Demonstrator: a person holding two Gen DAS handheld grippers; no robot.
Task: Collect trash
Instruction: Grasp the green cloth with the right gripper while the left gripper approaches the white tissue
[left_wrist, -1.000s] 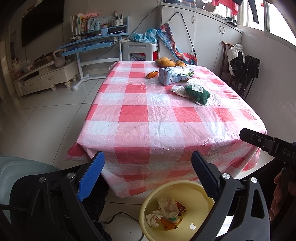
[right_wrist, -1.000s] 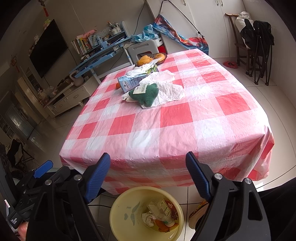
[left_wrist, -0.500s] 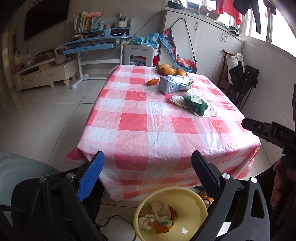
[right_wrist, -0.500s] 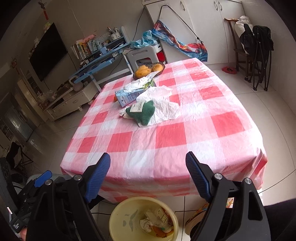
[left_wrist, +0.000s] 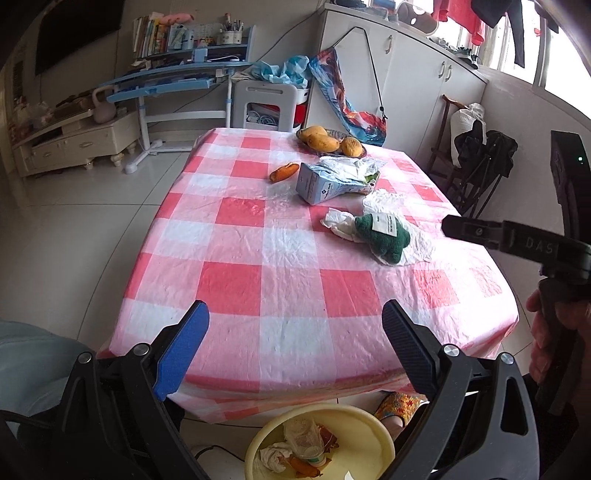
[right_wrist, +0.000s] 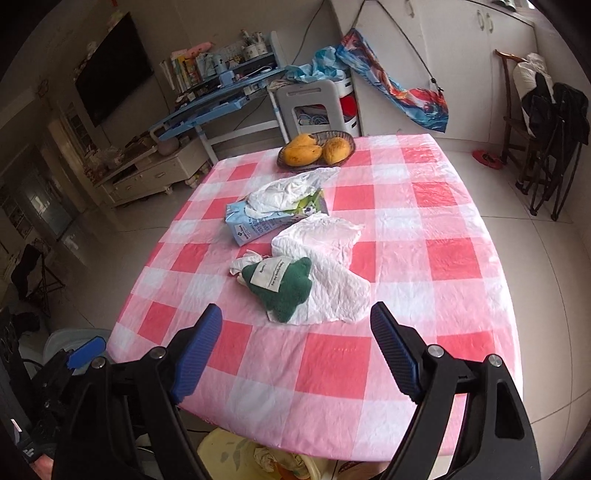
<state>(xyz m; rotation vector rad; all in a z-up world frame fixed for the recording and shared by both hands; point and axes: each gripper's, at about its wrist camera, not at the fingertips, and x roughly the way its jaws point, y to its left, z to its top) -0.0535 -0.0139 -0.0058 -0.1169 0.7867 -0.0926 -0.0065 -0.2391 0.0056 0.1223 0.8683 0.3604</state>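
Note:
On the pink checked tablecloth (left_wrist: 258, 236) (right_wrist: 424, 229) lie a blue-and-white carton (left_wrist: 325, 182) (right_wrist: 258, 223), crumpled white wrappers (left_wrist: 341, 225) (right_wrist: 317, 240), a green plush piece with a white label (left_wrist: 386, 236) (right_wrist: 284, 286) and an orange scrap (left_wrist: 283, 171). A yellow bin (left_wrist: 369, 439) (right_wrist: 218, 454) with trash in it stands on the floor under the near table edge. My left gripper (left_wrist: 291, 347) is open and empty over the near edge. My right gripper (right_wrist: 295, 347) is open and empty, just short of the green plush.
A basket of mangoes (left_wrist: 328, 142) (right_wrist: 317, 147) sits at the table's far end. A blue desk (left_wrist: 177, 83), white cabinets (left_wrist: 406, 74) and a chair with dark clothes (right_wrist: 550, 122) ring the table. A hand (left_wrist: 550, 332) holds the right gripper at the right.
Both grippers rose and moved forward over the table; the bin slid toward the bottom edge in both views, and the trash on the cloth looms nearer. Jaws stayed open.

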